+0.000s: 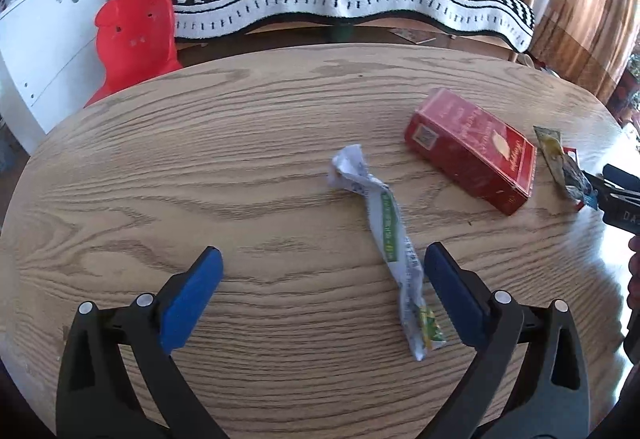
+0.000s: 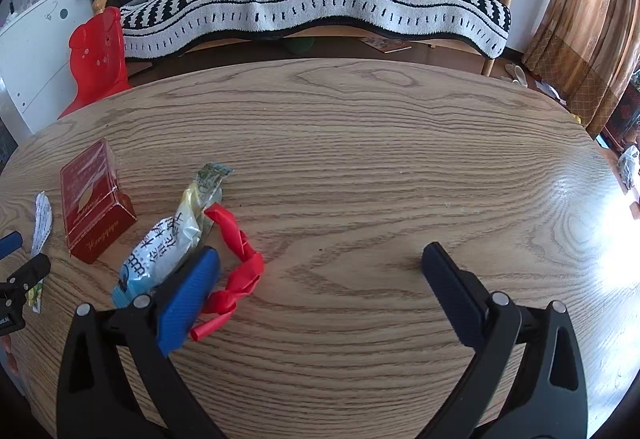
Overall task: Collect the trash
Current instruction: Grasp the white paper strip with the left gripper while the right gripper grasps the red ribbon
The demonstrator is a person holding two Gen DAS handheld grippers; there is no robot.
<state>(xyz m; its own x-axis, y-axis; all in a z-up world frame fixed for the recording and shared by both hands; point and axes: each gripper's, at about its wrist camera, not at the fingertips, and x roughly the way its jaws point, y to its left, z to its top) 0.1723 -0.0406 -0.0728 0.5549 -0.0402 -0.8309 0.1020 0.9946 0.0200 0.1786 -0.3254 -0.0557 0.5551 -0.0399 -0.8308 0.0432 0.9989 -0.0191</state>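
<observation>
Jaws of both grippers, left [image 1: 323, 293] and right [image 2: 320, 291], spread over grained wood table [image 2: 380, 159] beside twisted wrapper [image 1: 390, 243].

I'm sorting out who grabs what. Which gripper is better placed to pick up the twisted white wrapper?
Left. The left gripper is open with the white wrapper lying between its fingers. The right gripper, also open, sits beyond the red box.

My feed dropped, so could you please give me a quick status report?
Left tongs and right tongs open, empty. Twisted white wrapper between left fingers, on table. Red box beside it, not blocking.
</observation>
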